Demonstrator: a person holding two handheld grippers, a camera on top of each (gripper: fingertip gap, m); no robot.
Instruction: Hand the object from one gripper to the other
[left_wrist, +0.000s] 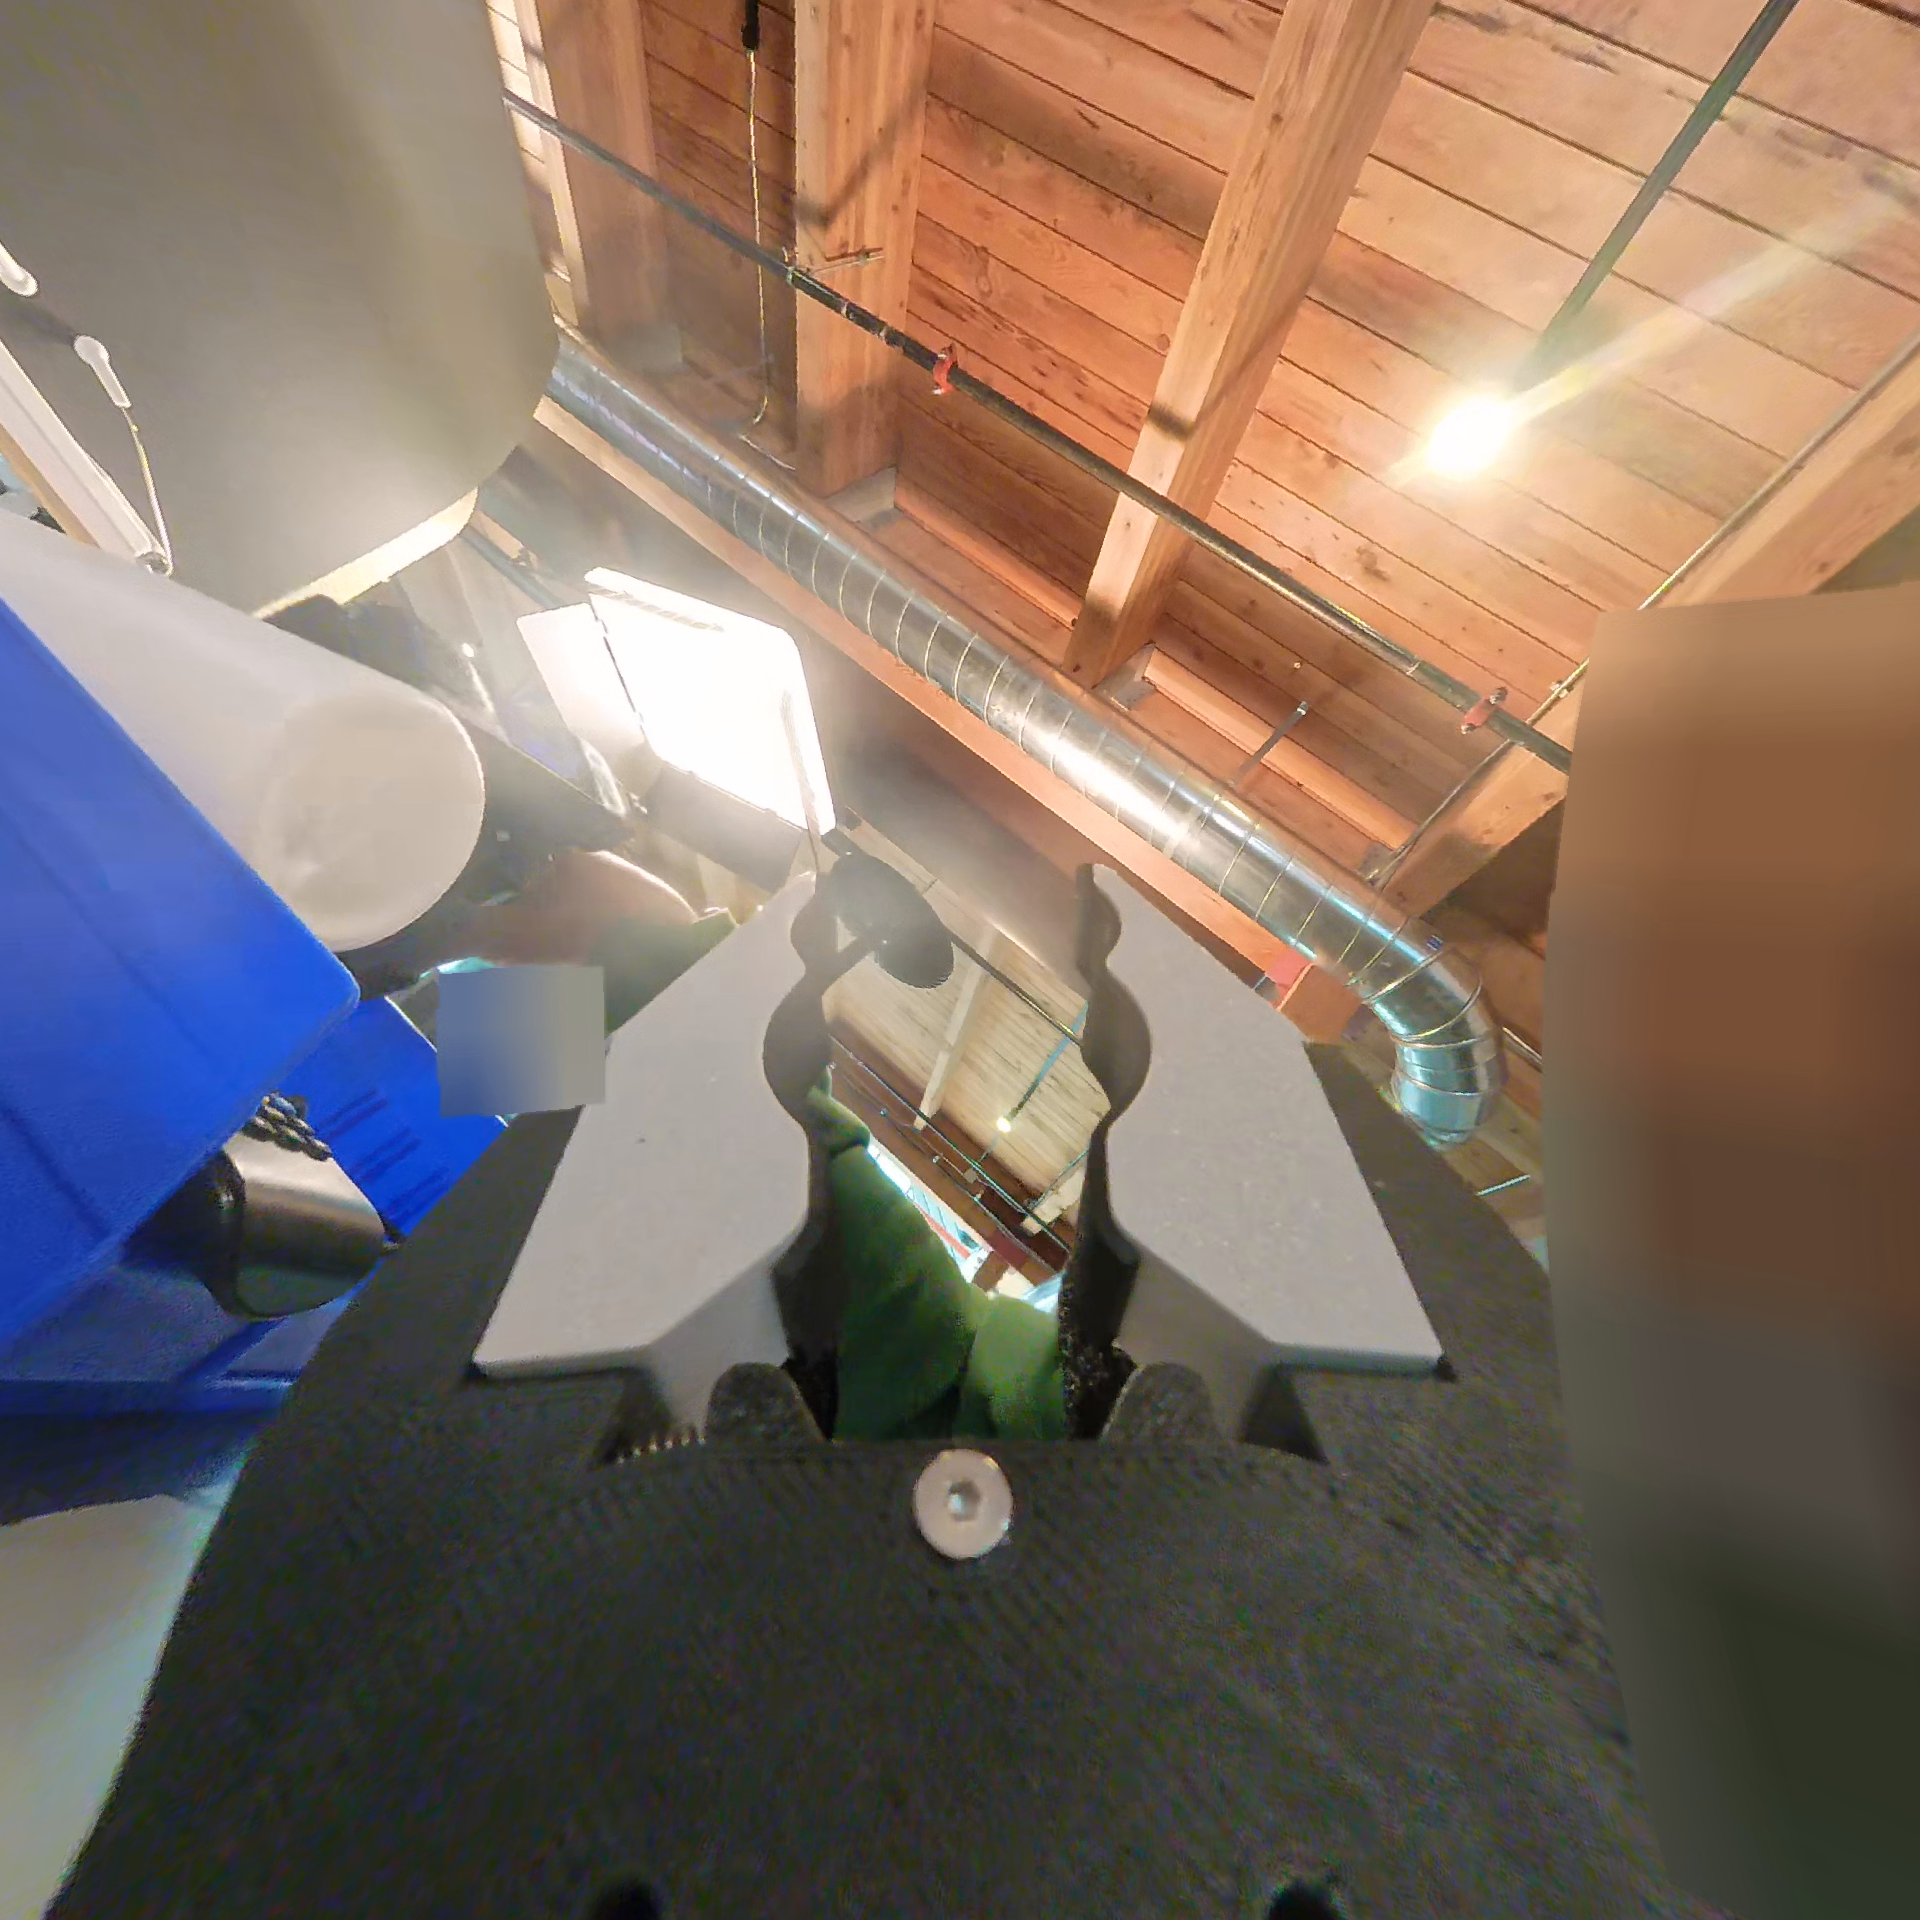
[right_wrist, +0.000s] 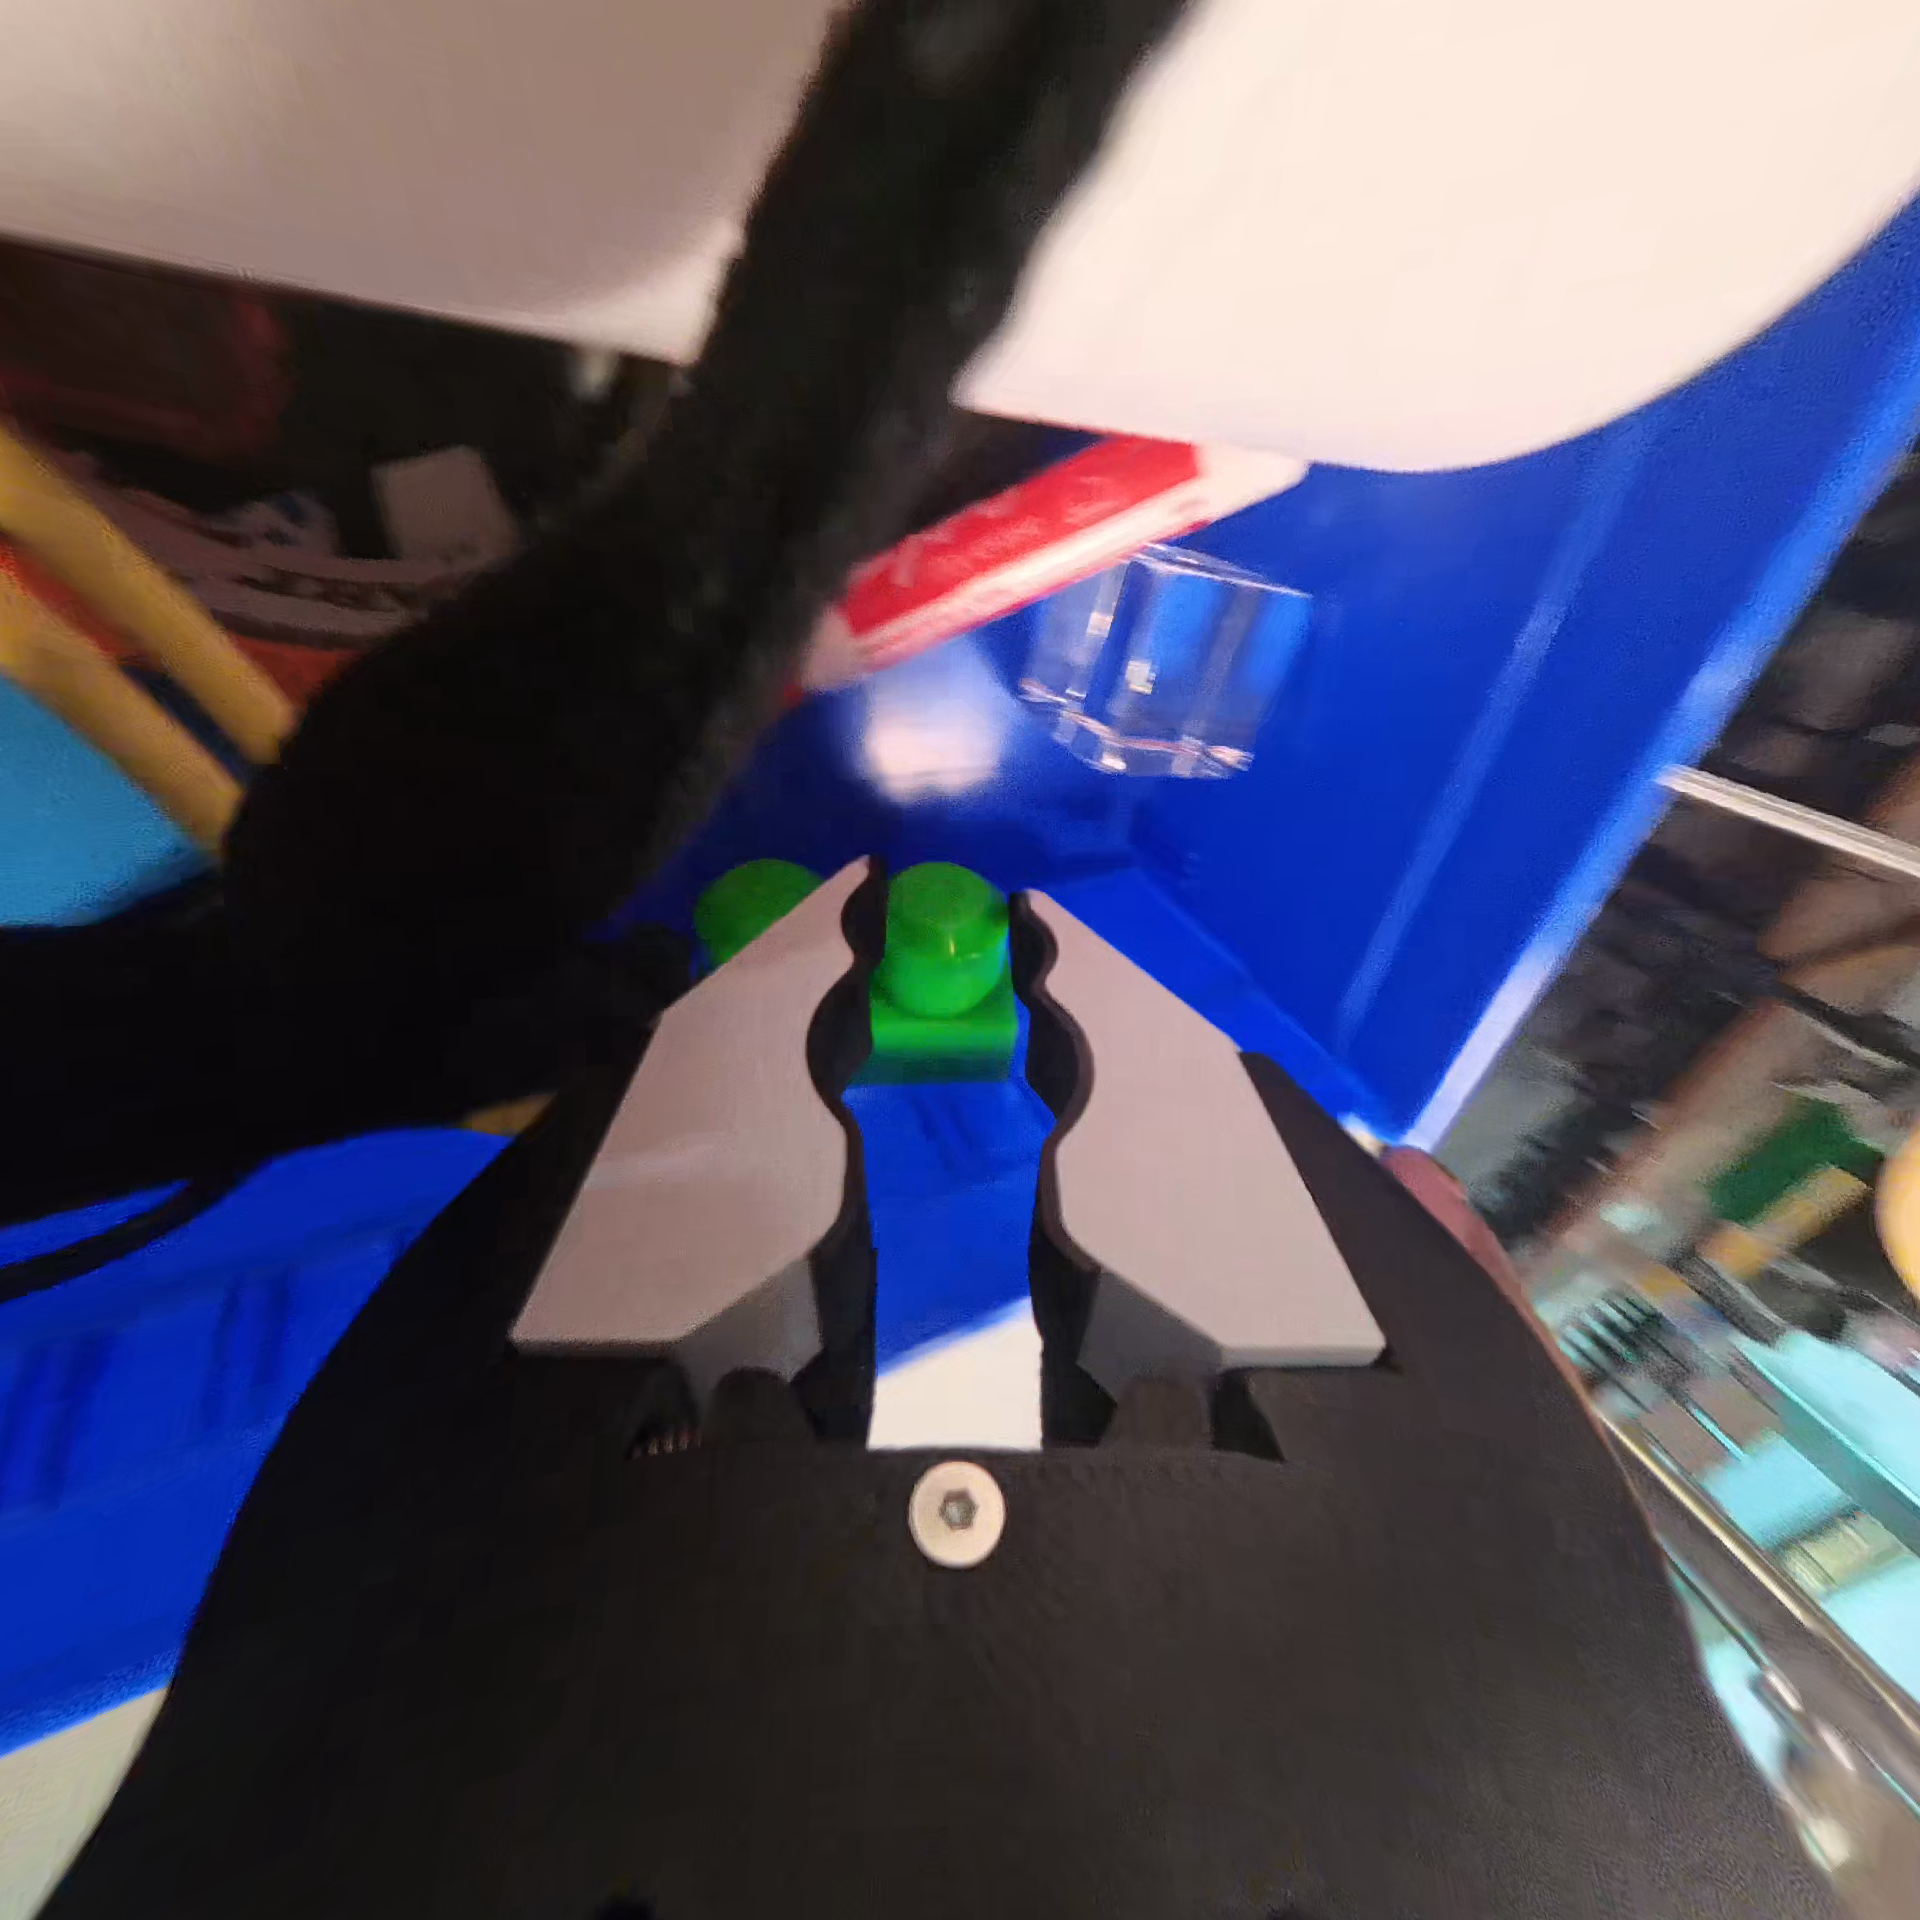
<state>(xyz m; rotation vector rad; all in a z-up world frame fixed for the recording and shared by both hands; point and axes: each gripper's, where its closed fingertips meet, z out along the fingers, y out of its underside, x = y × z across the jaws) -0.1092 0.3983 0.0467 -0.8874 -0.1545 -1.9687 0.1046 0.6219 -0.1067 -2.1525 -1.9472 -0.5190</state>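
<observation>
In the right wrist view my right gripper (right_wrist: 940, 883) reaches into a blue bin (right_wrist: 1455, 727). Its fingers stand close on both sides of one stud of a green toy brick (right_wrist: 940, 966); the brick's second stud shows left of the left finger. The picture is motion-blurred. In the left wrist view my left gripper (left_wrist: 945, 894) points up towards the wooden ceiling. It is open, with nothing between its fingers. The brick does not show in that view.
A clear plastic cube (right_wrist: 1164, 665) and a red-and-white box (right_wrist: 997, 551) lie deeper in the bin. A black strap (right_wrist: 831, 312) crosses the top. In the left wrist view the blue bin (left_wrist: 125, 987) and a white cylinder (left_wrist: 343, 790) are at the left; a person's green sleeve (left_wrist: 914, 1320) shows between the fingers. Some 35 cm of space lies between my two pairs of fingers. My right gripper is the nearer one to the clear plastic cube (right_wrist: 1164, 665): about 6 cm, against 35 cm.
</observation>
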